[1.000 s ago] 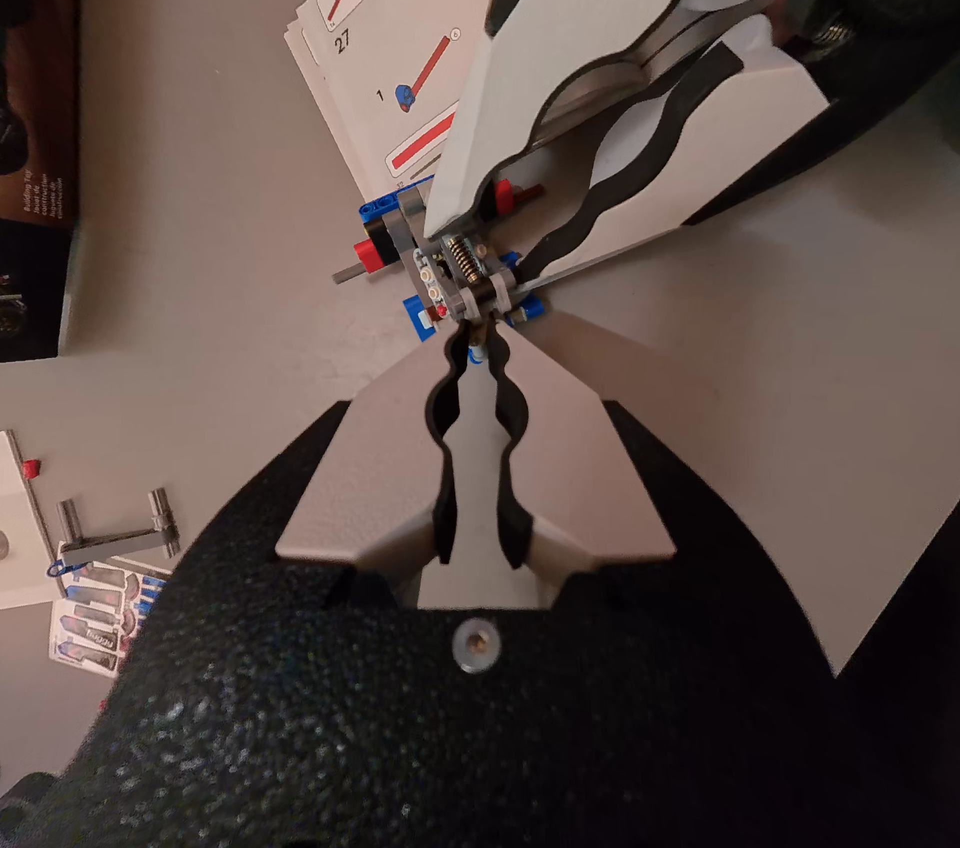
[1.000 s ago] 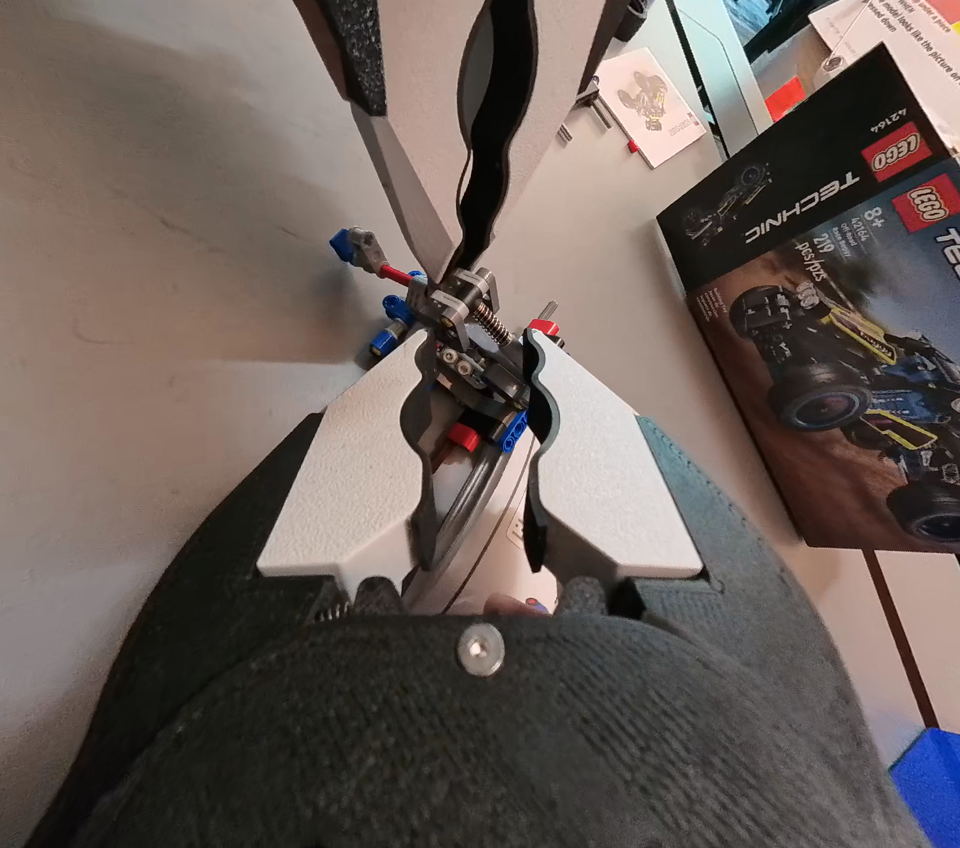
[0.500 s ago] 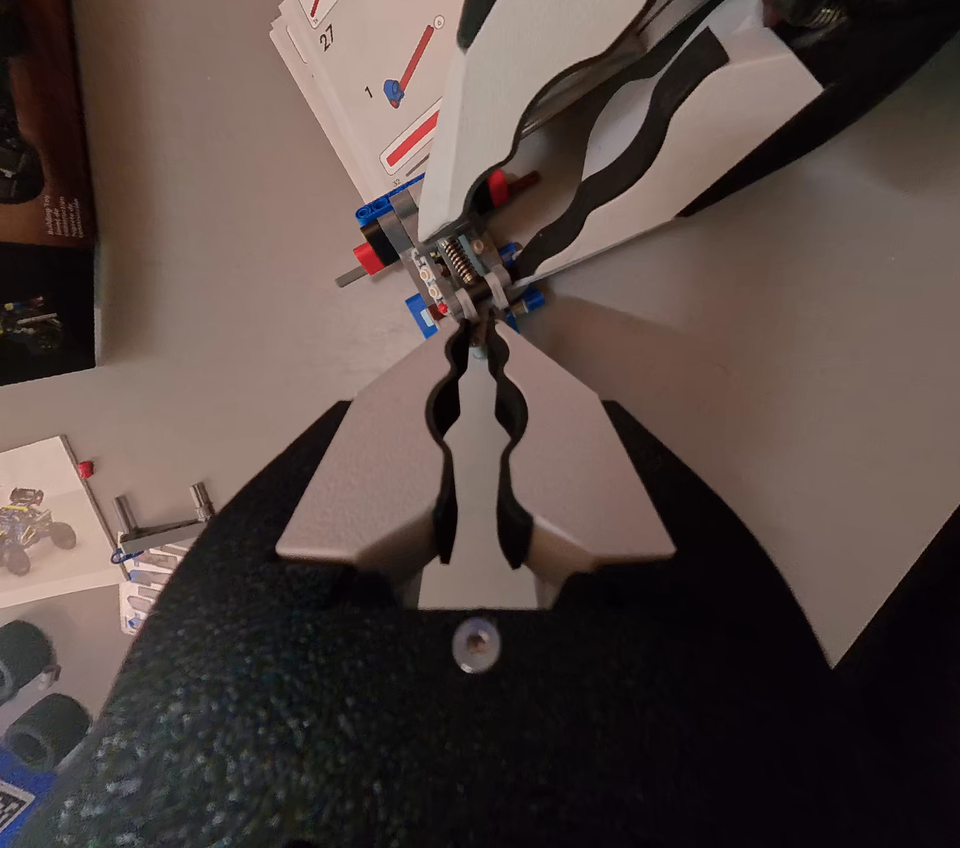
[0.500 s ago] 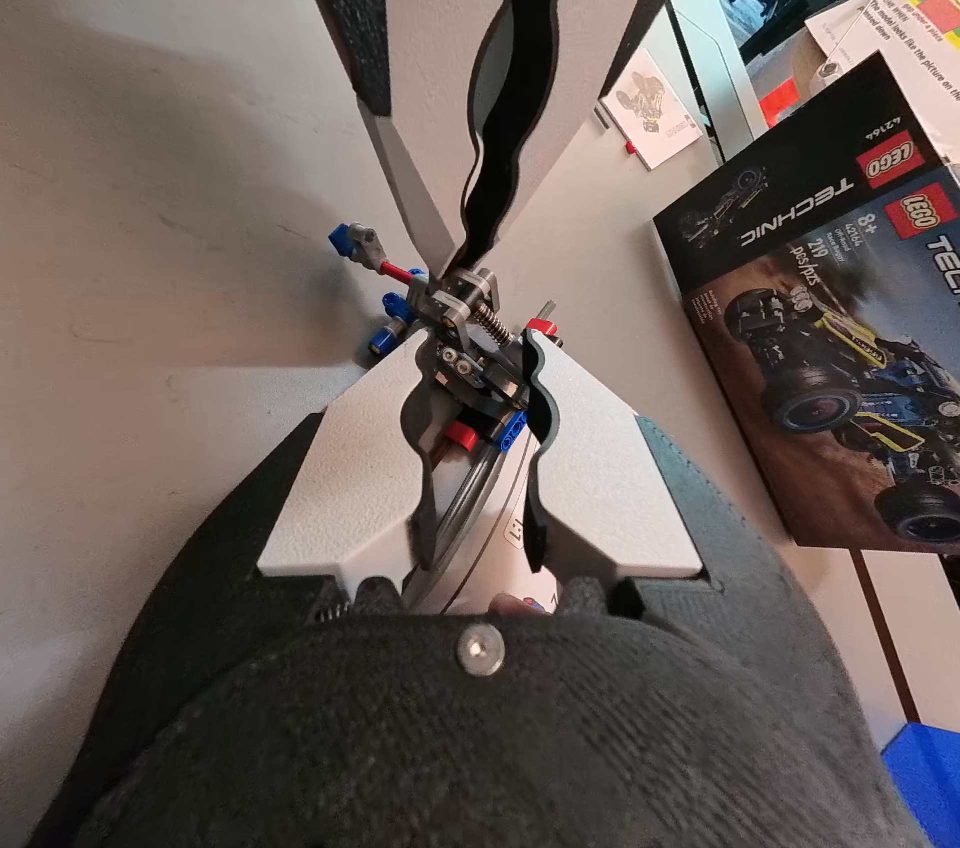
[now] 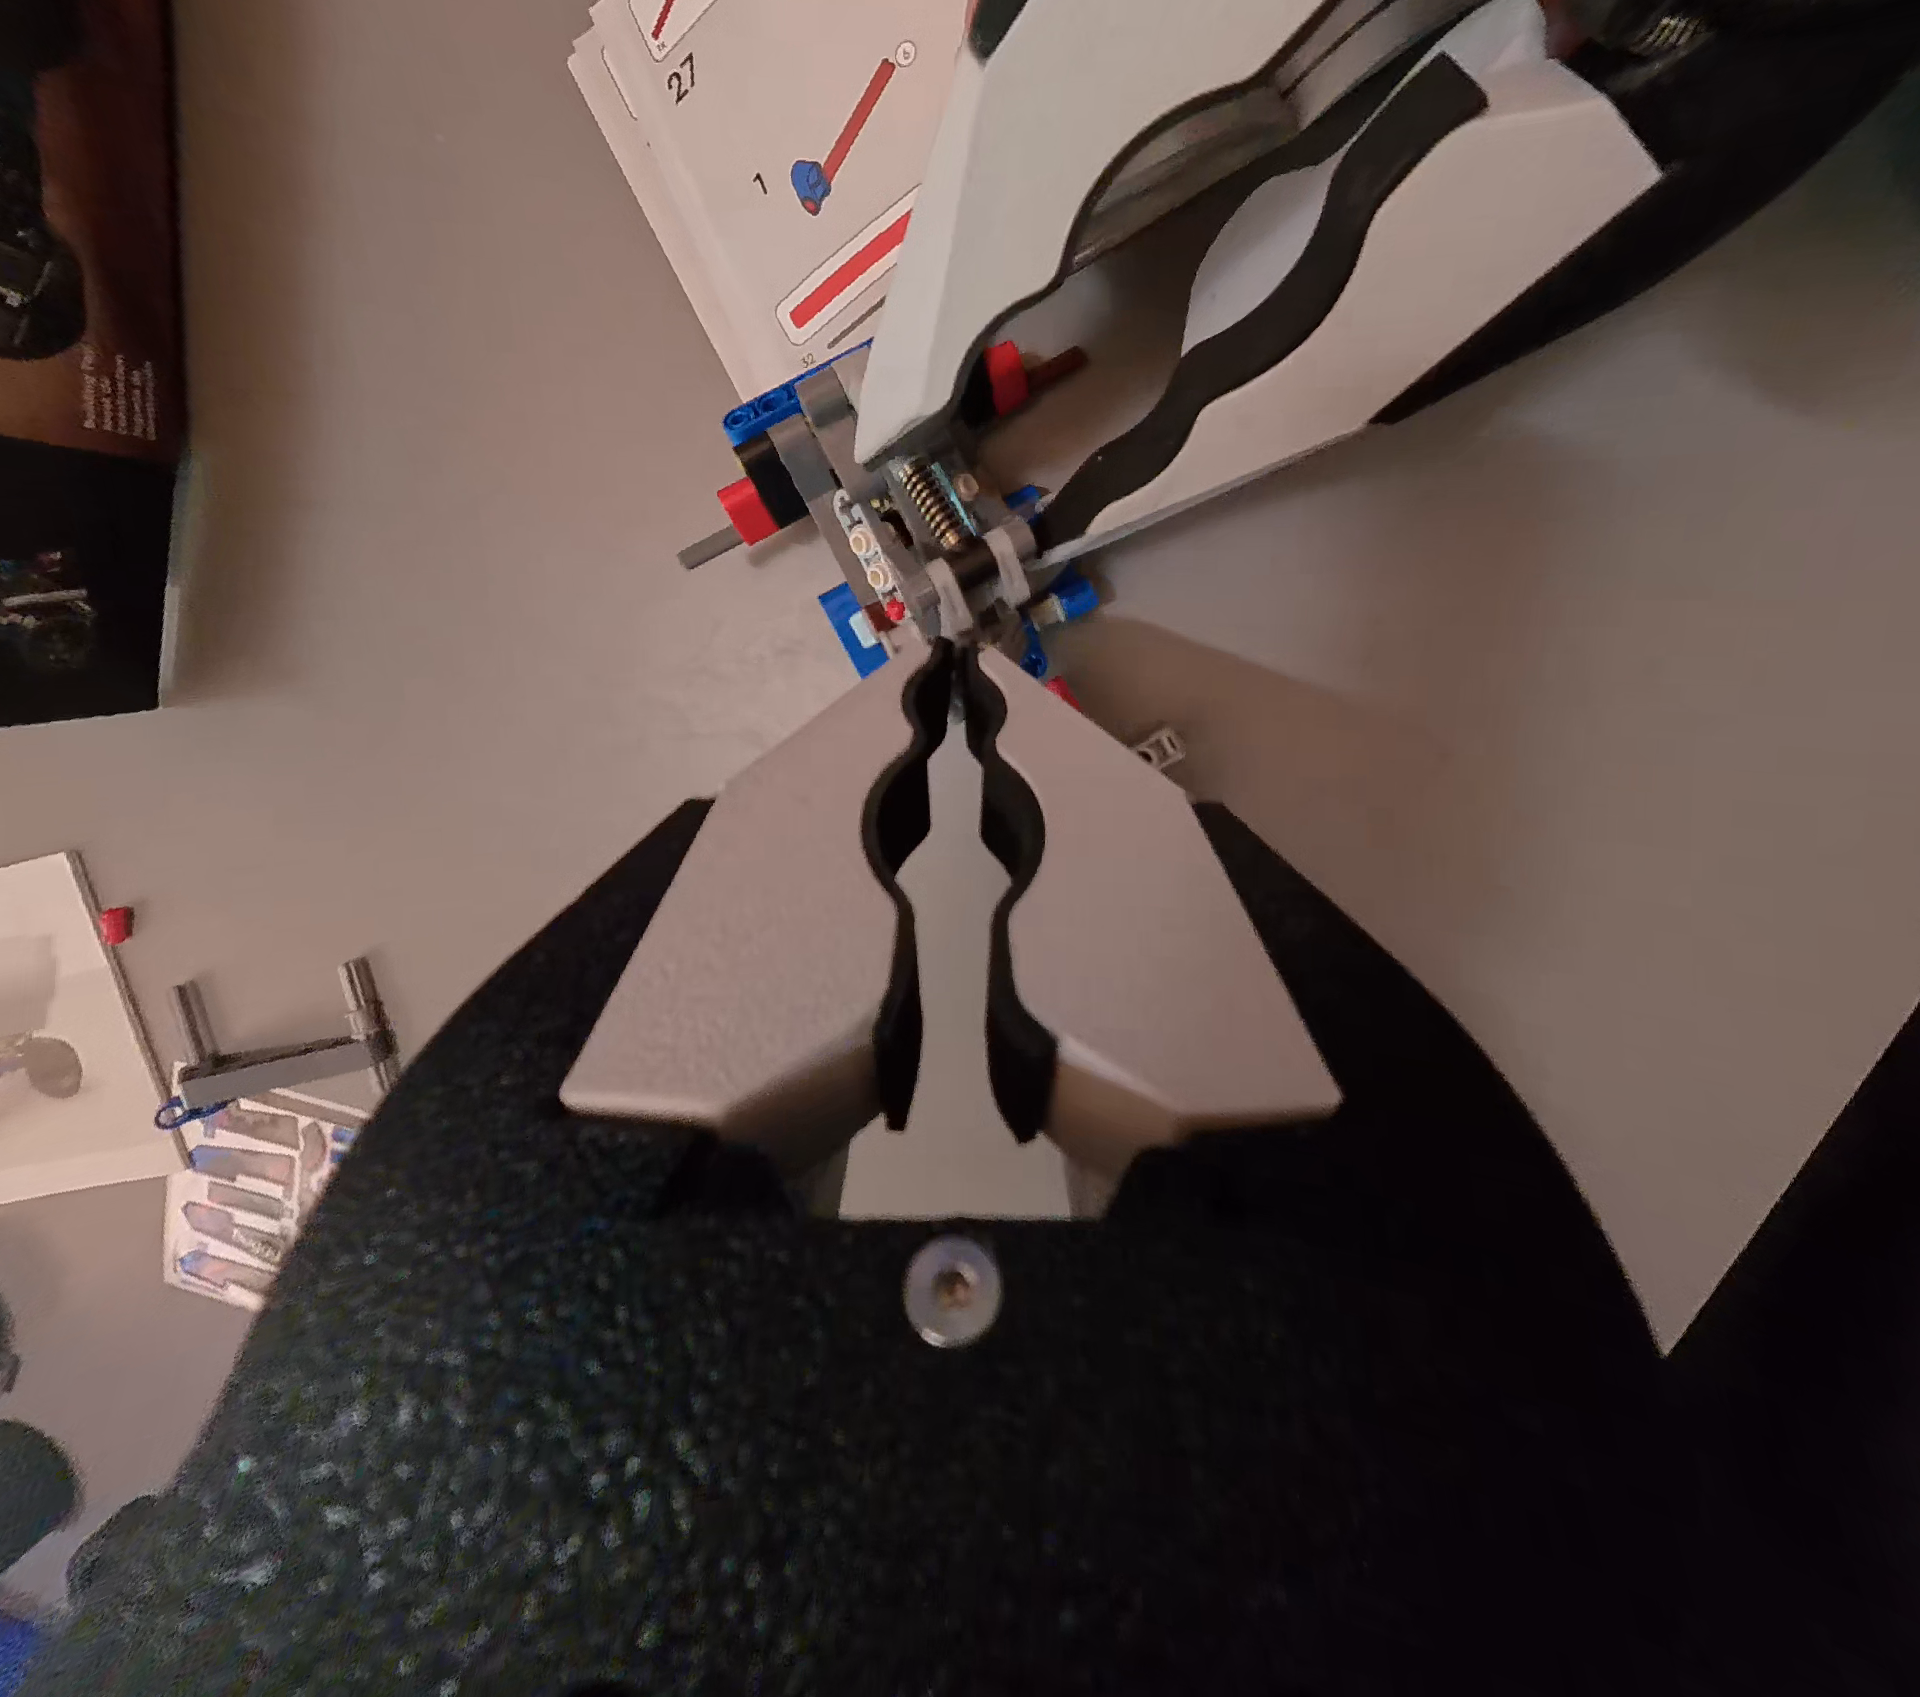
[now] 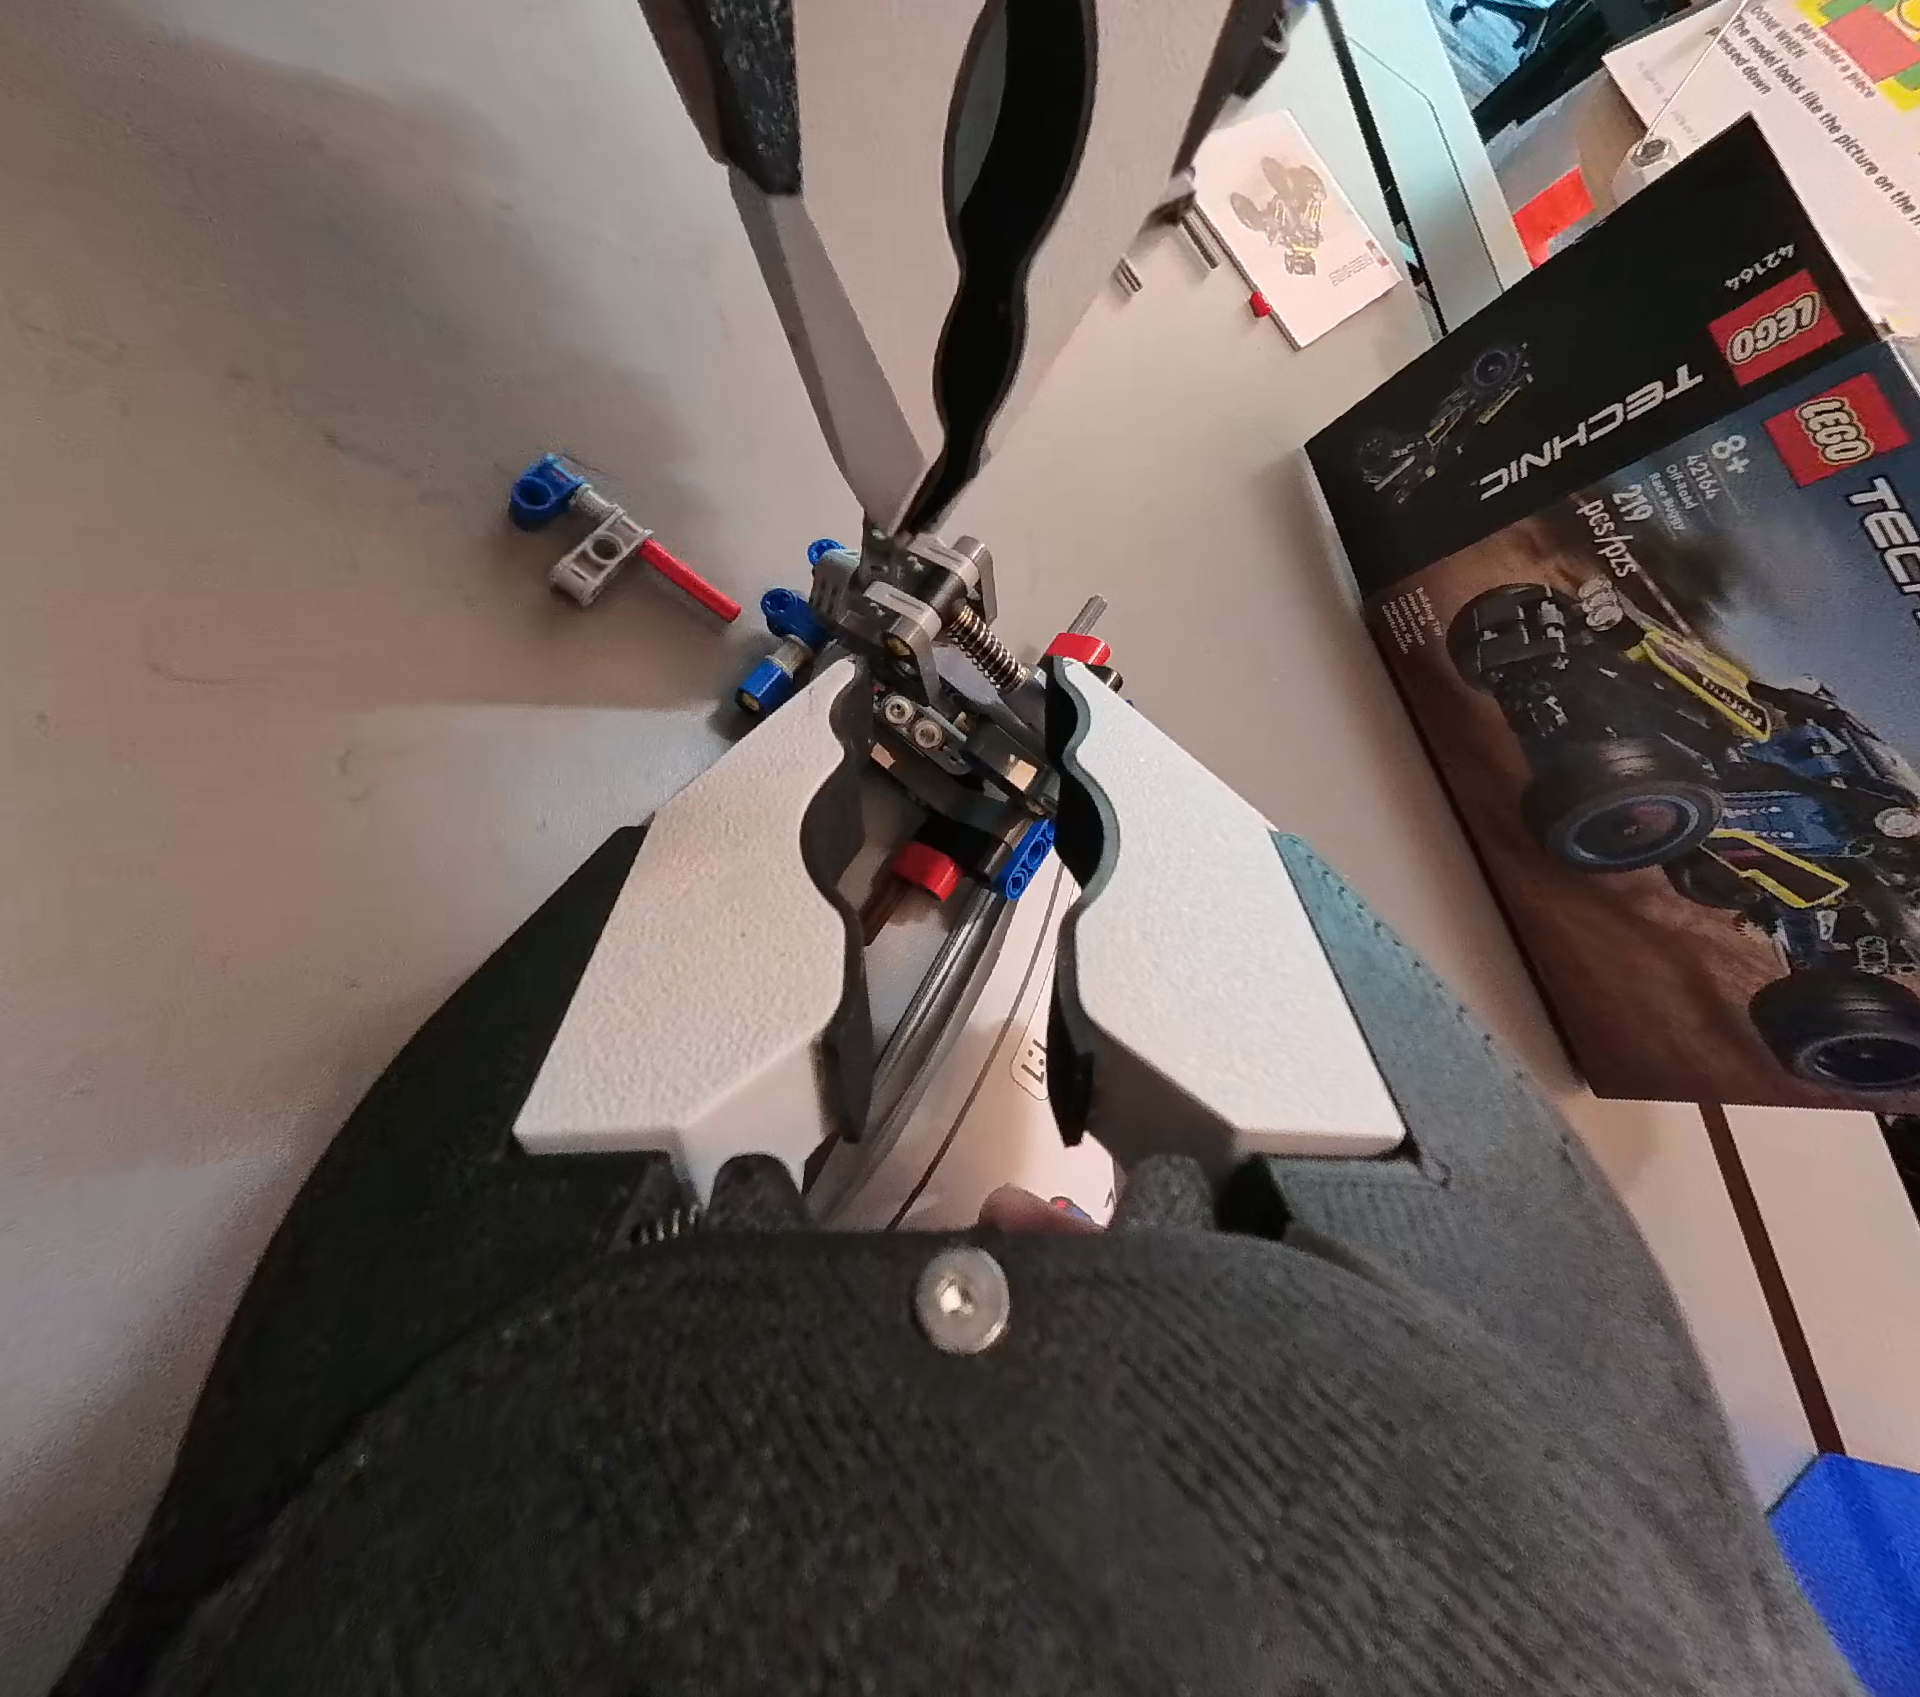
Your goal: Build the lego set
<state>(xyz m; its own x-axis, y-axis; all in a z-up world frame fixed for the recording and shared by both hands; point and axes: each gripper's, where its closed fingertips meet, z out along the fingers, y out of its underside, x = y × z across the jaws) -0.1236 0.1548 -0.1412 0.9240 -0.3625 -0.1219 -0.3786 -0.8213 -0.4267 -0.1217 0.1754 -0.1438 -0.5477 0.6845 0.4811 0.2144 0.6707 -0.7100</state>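
Looking along the right hand-held gripper [image 6: 951, 712], its two pads press on a small grey, black and blue brick model [image 6: 940, 712] with a metal spring, held over the pale table [image 6: 312, 816]. Only this view shows a loose red rod piece [image 6: 623, 551] and a picture box [image 6: 1662, 712]. The left hand-held gripper [image 5: 954, 648] is pinched shut at the model's grey end; what its tips pinch is too small to see. Only its view shows the paper booklet [image 5: 748, 89].
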